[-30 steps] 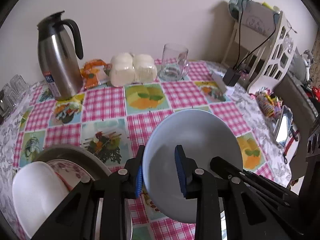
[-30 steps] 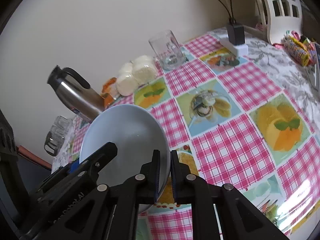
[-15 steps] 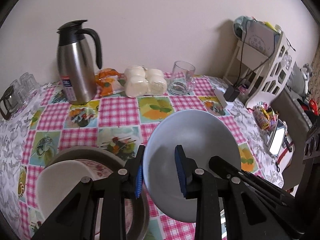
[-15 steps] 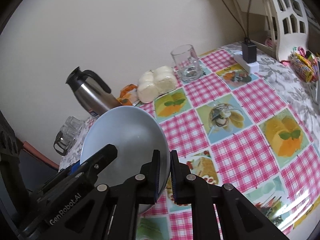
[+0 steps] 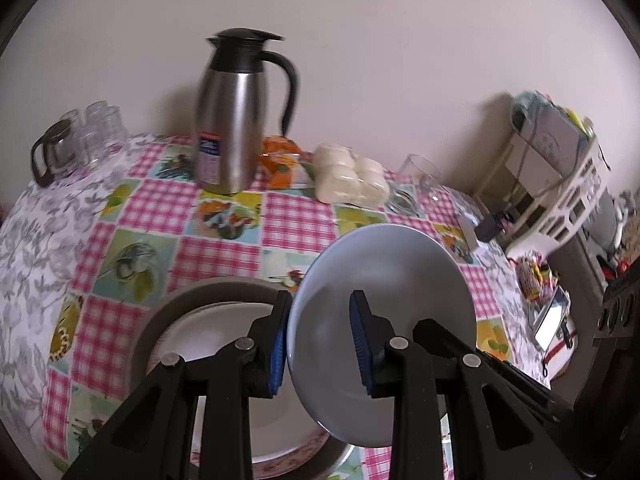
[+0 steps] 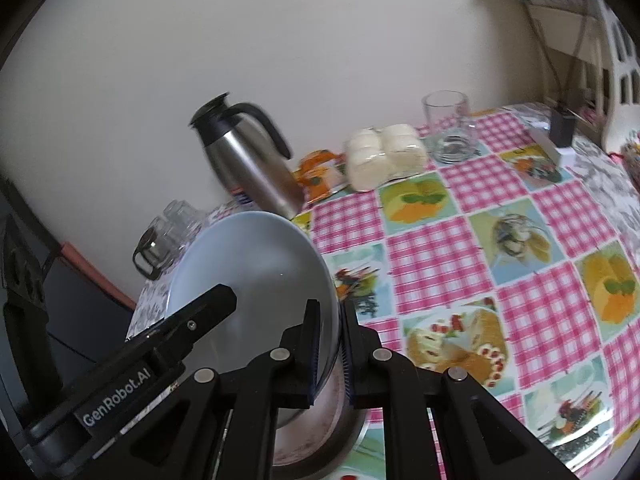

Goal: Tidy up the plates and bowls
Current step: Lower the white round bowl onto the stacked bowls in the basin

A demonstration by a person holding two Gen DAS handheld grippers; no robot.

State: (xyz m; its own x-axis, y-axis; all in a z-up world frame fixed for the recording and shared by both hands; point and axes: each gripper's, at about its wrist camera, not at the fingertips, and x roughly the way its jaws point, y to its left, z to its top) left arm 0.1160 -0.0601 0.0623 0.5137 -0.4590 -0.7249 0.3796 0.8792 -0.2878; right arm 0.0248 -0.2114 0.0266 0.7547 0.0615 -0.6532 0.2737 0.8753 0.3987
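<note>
A pale blue bowl (image 5: pixel 384 304) is held tilted in the air between both grippers; it also shows in the right wrist view (image 6: pixel 256 272). My left gripper (image 5: pixel 320 340) has one finger on each side of the bowl's left rim, with a visible gap. My right gripper (image 6: pixel 328 344) is shut on the bowl's right rim. Below and left lies a stack on the table: a grey plate (image 5: pixel 200 296) with a white dish (image 5: pixel 216 332) inside it. In the right wrist view the stack's edge (image 6: pixel 324 432) shows under the fingers.
A steel thermos jug (image 5: pixel 236 120) stands at the back, with an orange packet (image 5: pixel 280 160), wrapped white buns (image 5: pixel 352 180) and a glass (image 5: pixel 416 184) to its right. Glass cups (image 5: pixel 76 140) stand far left. A white rack (image 5: pixel 560 192) stands at the right edge.
Both grippers and the bowl have moved left and risen; the bowl now hangs over the right side of the plate stack. The thermos appears nearer the middle of the view.
</note>
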